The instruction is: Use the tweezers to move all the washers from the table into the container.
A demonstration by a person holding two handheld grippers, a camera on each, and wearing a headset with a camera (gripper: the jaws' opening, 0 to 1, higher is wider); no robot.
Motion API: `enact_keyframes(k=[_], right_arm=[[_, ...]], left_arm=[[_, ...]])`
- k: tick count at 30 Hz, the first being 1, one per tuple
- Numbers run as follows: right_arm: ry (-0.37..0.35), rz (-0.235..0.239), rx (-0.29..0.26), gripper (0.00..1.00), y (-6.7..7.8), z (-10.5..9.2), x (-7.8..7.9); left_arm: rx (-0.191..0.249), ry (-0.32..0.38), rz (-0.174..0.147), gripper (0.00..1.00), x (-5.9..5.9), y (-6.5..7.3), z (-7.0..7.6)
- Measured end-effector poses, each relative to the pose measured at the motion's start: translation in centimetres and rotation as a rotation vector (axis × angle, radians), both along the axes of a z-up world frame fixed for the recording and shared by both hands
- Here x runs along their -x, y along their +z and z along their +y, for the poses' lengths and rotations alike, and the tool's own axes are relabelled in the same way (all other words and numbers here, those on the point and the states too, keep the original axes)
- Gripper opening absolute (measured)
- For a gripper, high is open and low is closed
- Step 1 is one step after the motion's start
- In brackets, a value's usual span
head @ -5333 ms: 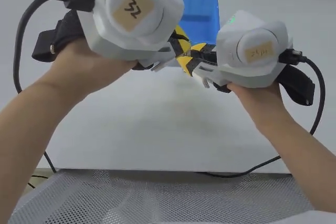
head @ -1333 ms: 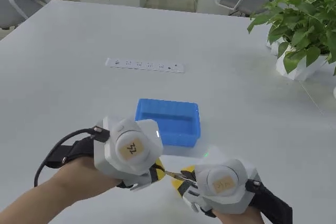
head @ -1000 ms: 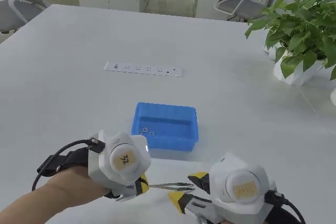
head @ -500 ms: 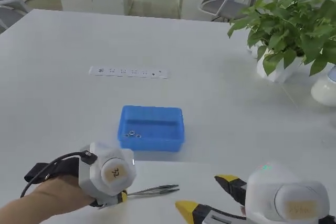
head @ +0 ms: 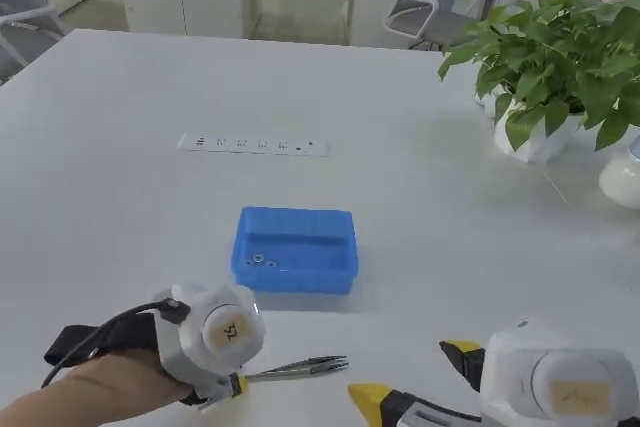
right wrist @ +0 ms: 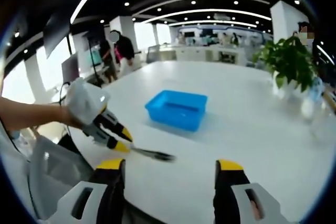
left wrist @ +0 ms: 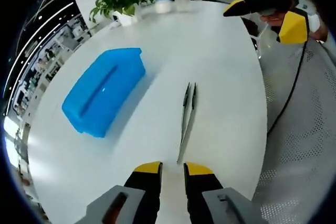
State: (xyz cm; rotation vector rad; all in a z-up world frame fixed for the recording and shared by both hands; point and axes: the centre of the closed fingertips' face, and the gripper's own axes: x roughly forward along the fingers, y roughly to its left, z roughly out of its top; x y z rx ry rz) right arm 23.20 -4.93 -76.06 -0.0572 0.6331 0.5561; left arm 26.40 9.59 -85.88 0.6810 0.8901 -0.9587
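As things stand at the white worktop (head: 450, 207):
Left tool (left wrist: 172, 167): clamped on slim silver tweezers (left wrist: 186, 114).
Right tool (right wrist: 170, 165): wide apart, empty.
Blue rectangular plastic container (head: 295, 277): small metal washers (head: 265, 261) inside.

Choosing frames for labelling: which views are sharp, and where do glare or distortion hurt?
Head view: even light, sharp, soft shadow under the container. Left gripper view: fisheye bends the table edge, tweezers crisp. Right gripper view: window glare at left, tweezers dark and smeared.
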Motion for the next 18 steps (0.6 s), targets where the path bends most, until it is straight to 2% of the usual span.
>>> enact_keyframes(k=[1,3,5,6,7,8,9,10,12,14,15,18], right_arm=[[0.008,0.001,0.012,0.68,-0.2,0.1,0.1],[0.008,-0.004,0.027,0.69,-0.2,-0.1,0.1],[-0.001,-0.009,0.029,0.7,-0.2,-0.4,0.0],[-0.007,-0.009,0.025,0.7,-0.1,-0.4,0.0],[-0.019,-0.008,0.019,0.71,-0.1,-0.6,-0.2],[-0.021,-0.008,0.015,0.72,-0.1,-0.7,-0.2],[-0.023,-0.006,0.009,0.72,-0.1,-0.7,-0.2],[-0.024,-0.006,0.01,0.72,-0.1,-0.7,-0.2],[-0.02,-0.012,0.017,0.73,0.0,-0.6,-0.2],[-0.014,-0.011,0.023,0.74,-0.2,-0.6,-0.1],[-0.013,-0.012,0.029,0.75,-0.2,-0.7,-0.1],[-0.02,-0.022,0.033,0.76,0.2,-0.8,-0.2]], left_arm=[[0.011,0.02,0.009,0.22,0.2,0.0,0.2],[0.031,0.071,-0.023,0.32,0.1,0.5,0.7],[0.066,0.162,-0.025,0.42,0.3,1.2,1.3],[0.116,0.205,-0.03,0.5,0.4,1.8,1.3],[0.146,0.232,-0.03,0.53,0.5,2.3,1.4],[0.184,0.287,-0.024,0.55,0.7,2.7,1.6],[0.198,0.305,-0.025,0.57,0.7,2.9,1.7],[0.237,0.351,-0.031,0.59,0.8,3.5,1.9],[0.277,0.383,-0.042,0.63,1.3,4.5,2.2],[0.295,0.421,-0.086,0.66,1.2,5.4,2.8],[0.308,0.447,-0.112,0.71,1.4,6.0,3.3],[0.36,0.525,-0.161,0.82,1.5,7.7,4.4]])
